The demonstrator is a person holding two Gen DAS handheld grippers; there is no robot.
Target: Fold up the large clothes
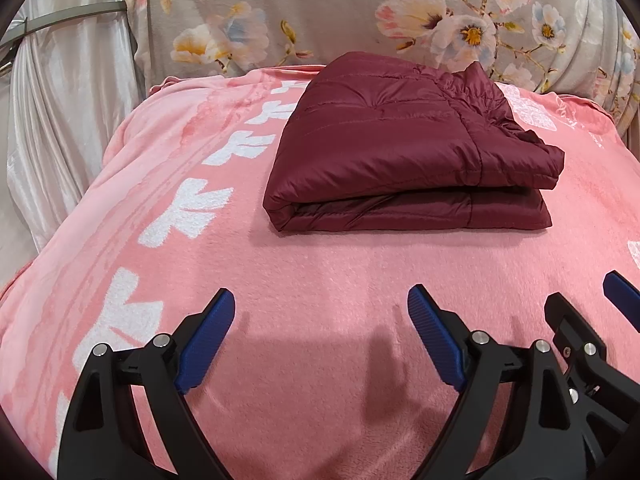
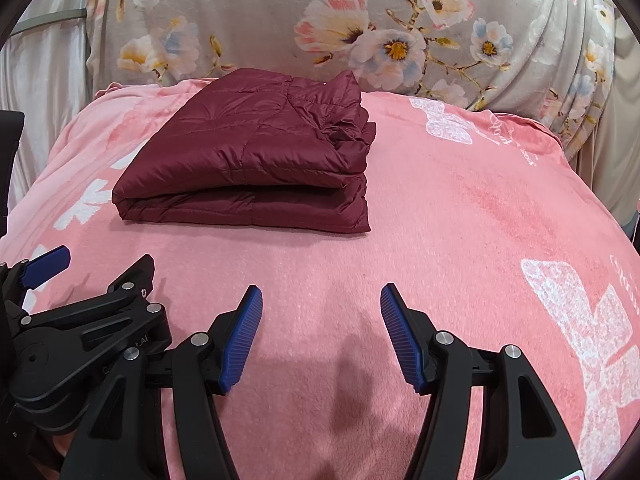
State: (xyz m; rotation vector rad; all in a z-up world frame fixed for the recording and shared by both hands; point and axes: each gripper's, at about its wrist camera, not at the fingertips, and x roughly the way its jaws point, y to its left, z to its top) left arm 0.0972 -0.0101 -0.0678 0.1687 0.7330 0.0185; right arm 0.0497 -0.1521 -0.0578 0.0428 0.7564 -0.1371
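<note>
A maroon quilted jacket (image 1: 400, 148) lies folded into a thick rectangular stack on the pink blanket (image 1: 320, 272). It also shows in the right wrist view (image 2: 248, 160), left of centre. My left gripper (image 1: 320, 300) is open and empty, low over the blanket, well short of the jacket's near edge. My right gripper (image 2: 322, 296) is open and empty too, beside the left one, short of the jacket and to its right. Each gripper shows at the edge of the other's view: the right one (image 1: 584, 300) and the left one (image 2: 100, 260).
The pink blanket with white prints covers the raised surface. A grey floral cloth (image 1: 320, 8) hangs behind it. A shiny white curtain (image 1: 68, 112) hangs at the left. The blanket drops away at the left and right edges.
</note>
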